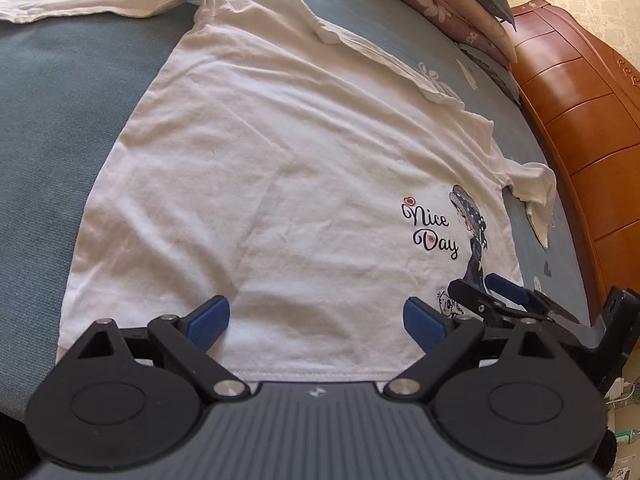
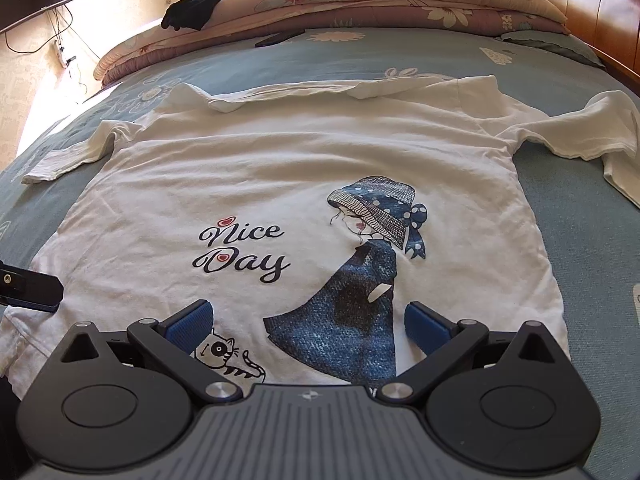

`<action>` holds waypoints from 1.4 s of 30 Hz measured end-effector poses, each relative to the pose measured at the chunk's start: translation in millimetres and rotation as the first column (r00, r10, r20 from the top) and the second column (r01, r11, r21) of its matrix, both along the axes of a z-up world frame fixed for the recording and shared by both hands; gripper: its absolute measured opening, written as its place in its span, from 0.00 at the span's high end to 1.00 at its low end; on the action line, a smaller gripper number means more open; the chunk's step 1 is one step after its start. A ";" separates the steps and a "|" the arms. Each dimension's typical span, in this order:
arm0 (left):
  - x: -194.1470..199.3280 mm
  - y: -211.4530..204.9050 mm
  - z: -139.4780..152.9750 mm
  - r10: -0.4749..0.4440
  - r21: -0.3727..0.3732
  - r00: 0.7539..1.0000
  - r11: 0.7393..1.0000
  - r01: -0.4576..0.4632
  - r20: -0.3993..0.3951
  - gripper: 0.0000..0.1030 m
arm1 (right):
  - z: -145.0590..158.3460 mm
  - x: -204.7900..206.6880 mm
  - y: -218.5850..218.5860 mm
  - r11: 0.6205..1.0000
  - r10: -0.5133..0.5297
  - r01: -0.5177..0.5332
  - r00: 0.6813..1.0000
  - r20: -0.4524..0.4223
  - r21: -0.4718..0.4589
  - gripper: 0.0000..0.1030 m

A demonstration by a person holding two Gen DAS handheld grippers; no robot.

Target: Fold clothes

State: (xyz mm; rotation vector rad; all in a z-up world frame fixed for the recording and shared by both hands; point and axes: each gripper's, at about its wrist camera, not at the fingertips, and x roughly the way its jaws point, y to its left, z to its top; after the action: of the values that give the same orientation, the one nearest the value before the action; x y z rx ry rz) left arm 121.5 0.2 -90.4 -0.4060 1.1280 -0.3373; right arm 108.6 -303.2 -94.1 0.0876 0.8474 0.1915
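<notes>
The left gripper (image 1: 316, 320) hovers low over the hem of the white shirt (image 1: 280, 160), jaws spread wide, gripping nothing. The shirt lies flat on the blue bedspread (image 1: 60, 100), stretching ahead of both tongs. Just right of it, the right gripper (image 2: 308, 322) is likewise released above the hem. Only the right view shows the full girl print (image 2: 360, 280) and the stacked quilts (image 2: 360, 4) beyond; only the left shows the wooden bed frame (image 1: 580, 100) far right.
</notes>
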 end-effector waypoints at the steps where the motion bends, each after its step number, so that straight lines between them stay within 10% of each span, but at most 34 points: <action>1: -3.4 0.2 2.6 -0.003 0.025 1.000 1.000 0.003 0.003 0.09 | -0.3 0.1 1.3 1.000 0.003 -0.003 1.000 -0.001 -0.010 0.00; 13: 28.3 -41.4 27.6 -0.088 0.073 0.969 0.995 0.073 0.230 0.09 | -6.3 -5.8 13.7 0.994 0.026 -0.023 0.999 0.027 -0.108 0.00; 23: 28.8 -55.5 -0.3 -0.171 0.090 0.955 0.984 0.153 0.243 0.05 | -4.0 -6.2 9.5 0.994 0.051 -0.047 0.998 0.041 -0.097 0.00; 35: 119.0 -82.8 30.1 -0.286 0.032 0.929 0.957 0.287 0.233 0.04 | 54.9 60.0 -87.9 0.934 -0.199 0.177 0.979 0.043 0.309 0.00; 42: 147.0 -76.6 7.3 -0.274 0.003 0.940 0.960 0.280 0.204 0.04 | 39.8 145.9 -117.7 0.901 -0.262 0.267 0.963 -0.063 0.342 0.00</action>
State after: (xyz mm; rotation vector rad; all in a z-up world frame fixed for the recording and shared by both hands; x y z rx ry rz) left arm 268.5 -76.4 -83.1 -0.2280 0.9807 -0.6284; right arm 254.4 -420.9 -54.3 0.5357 0.8004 0.0819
